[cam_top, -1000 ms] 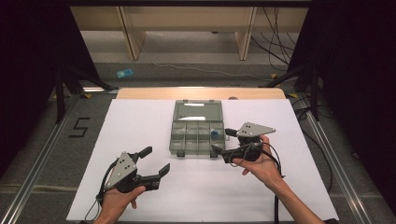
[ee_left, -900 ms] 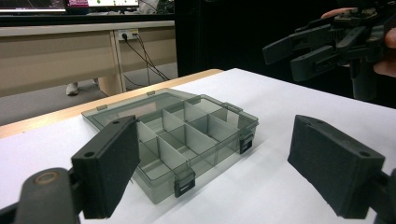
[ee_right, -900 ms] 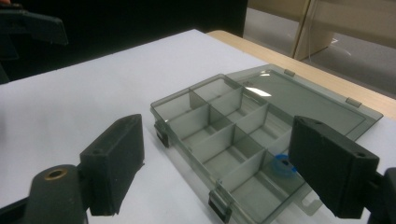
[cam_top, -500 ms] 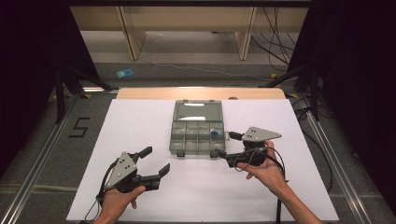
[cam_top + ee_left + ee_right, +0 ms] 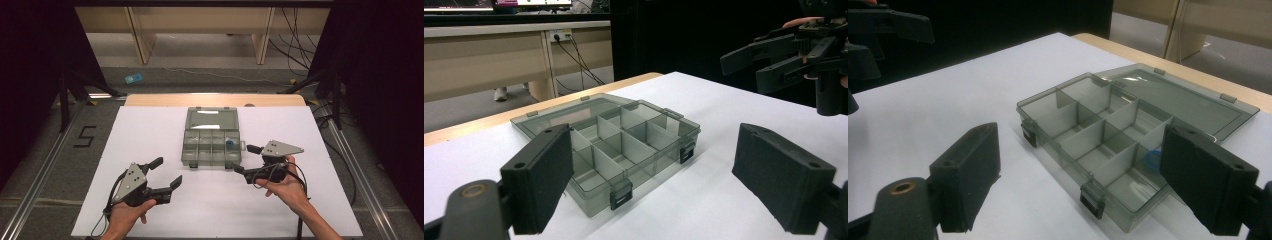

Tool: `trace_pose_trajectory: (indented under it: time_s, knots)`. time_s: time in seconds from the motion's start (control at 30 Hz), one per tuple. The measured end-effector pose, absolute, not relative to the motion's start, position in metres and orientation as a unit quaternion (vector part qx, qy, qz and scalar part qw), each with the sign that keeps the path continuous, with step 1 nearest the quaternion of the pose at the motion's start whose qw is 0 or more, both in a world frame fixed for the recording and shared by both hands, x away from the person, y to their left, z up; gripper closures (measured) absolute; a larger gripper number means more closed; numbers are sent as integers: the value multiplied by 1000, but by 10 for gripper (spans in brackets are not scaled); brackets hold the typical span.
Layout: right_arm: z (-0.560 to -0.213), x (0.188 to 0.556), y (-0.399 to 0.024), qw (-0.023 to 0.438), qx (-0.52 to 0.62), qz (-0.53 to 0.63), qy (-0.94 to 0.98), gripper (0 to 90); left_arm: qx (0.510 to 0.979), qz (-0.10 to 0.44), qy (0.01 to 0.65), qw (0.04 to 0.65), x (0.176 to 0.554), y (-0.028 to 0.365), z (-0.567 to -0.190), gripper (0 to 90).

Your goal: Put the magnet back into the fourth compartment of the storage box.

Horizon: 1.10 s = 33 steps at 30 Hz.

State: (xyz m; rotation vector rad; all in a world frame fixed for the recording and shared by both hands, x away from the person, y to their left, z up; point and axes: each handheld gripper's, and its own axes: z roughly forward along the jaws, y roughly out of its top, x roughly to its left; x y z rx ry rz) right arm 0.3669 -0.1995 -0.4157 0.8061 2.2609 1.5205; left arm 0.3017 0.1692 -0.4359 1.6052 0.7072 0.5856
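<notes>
An open box (image 5: pixel 212 142) sits mid-table (image 5: pixel 150 135). The left claw (image 5: pixel 167 175) gapes wide at 7 o'clock. The right claw (image 5: pixel 242 159) gapes empty at 4 o'clock.

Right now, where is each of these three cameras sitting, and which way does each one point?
High view: above the person's side, looking down at the white table, compartment box, both hands and claws.
Left claw view: rides the left claw, facing the box; right claw beyond.
Right claw view: rides the right claw, facing the box.
All three share the open box.
</notes>
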Motion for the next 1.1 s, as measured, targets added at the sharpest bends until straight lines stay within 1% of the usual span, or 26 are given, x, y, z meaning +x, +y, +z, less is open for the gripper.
trace_pose_trajectory:
  time_s: [0.07,0.13,0.2,0.27,0.3,0.47,0.53,0.57,0.67,0.7,0.77,0.8,0.9,0.93,1.0,1.1]
  knots:
    - [-416,366,-201,154,279,527,788,179,693,253,306,602,302,169,-436,160]
    - [-416,364,-201,145,282,526,789,179,693,253,306,602,302,169,-436,160]
    - [-417,364,-203,155,277,530,786,179,692,253,306,603,302,169,-436,160]
    - [-418,362,-203,147,281,533,784,179,693,254,306,602,302,169,-436,160]
    - [-418,361,-204,157,279,528,787,179,693,254,306,602,302,169,-436,160]
    - [-420,358,-204,146,280,535,784,179,693,254,305,602,302,169,-436,160]
    - [-421,357,-205,155,279,536,782,179,693,254,306,601,302,169,-436,160]
    - [-421,355,-205,149,282,528,787,178,693,254,306,602,302,169,-436,160]
    - [-422,354,-206,148,283,536,781,175,693,254,305,601,302,169,-436,160]
    - [-422,354,-207,155,282,532,783,174,692,252,305,604,302,169,-436,160]
    - [-422,352,-208,149,287,535,781,173,690,249,306,607,302,168,-437,160]
    - [-422,352,-209,160,281,536,780,172,691,250,306,606,302,168,-437,160]
    - [-423,349,-211,154,289,533,780,172,694,253,305,601,302,169,-436,160]
    - [-423,350,-212,162,285,534,779,172,694,253,305,601,302,169,-436,160]
    - [-423,348,-213,151,289,532,781,172,694,253,305,601,302,169,-436,160]
    - [-424,346,-214,155,291,532,780,172,694,253,306,601,302,169,-437,160]
